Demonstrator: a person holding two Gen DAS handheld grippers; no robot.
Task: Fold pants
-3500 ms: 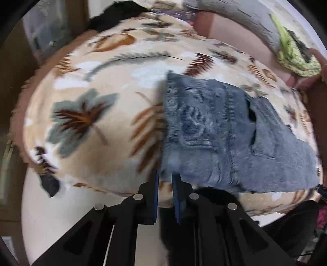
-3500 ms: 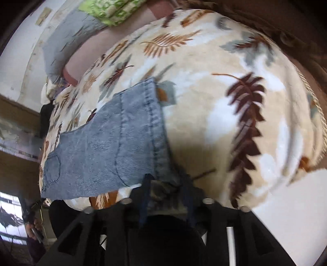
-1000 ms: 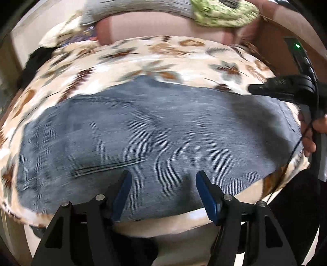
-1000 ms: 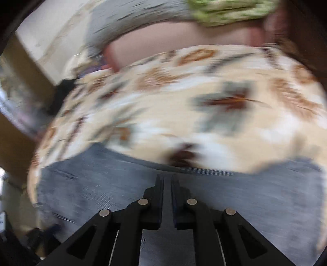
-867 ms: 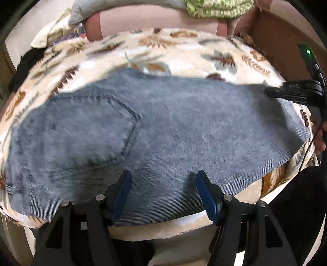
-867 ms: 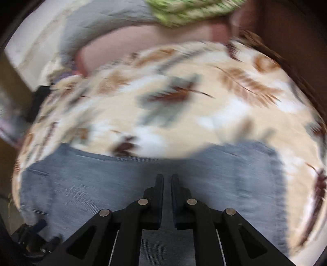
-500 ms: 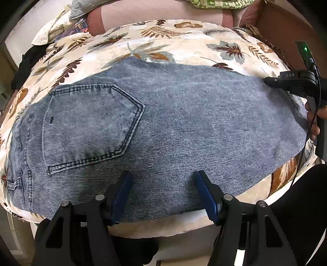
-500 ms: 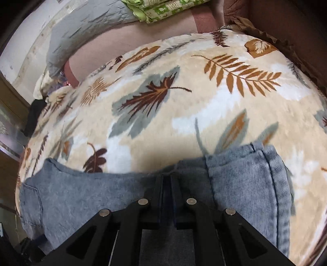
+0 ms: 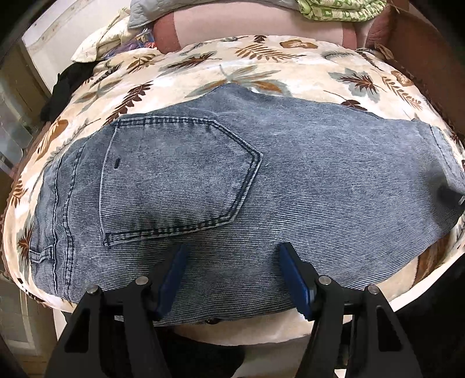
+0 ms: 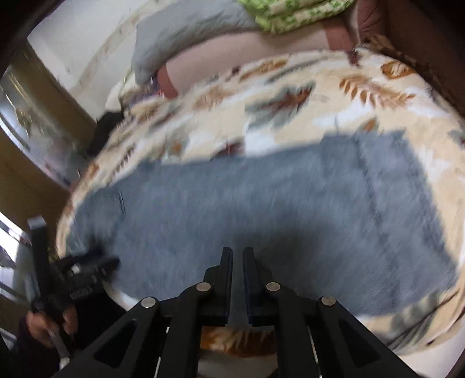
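Observation:
Folded blue denim pants (image 9: 319,180) lie flat on a leaf-print blanket (image 9: 261,67), back pocket (image 9: 174,180) facing up. My left gripper (image 9: 234,261) hovers over the near edge of the pants, open, with nothing pinched between its blue pads (image 9: 171,276). In the blurred right wrist view the pants (image 10: 276,209) spread out ahead. My right gripper (image 10: 237,253) is shut above their near part, and I see no fabric between its fingers. A hand (image 10: 49,322) holds the left gripper at the lower left of that view.
A pink bolster (image 9: 255,26), a grey quilt (image 10: 186,32) and green patterned bedding (image 9: 343,8) lie at the far end of the bed. A black garment (image 9: 66,87) sits at the far left. Brown upholstery (image 9: 421,58) rises on the right. The white bed edge (image 9: 247,334) is just below the pants.
My right gripper has drawn back from the far edge of the pants to their near side and has left the left wrist view. The left gripper stays open over the same spot.

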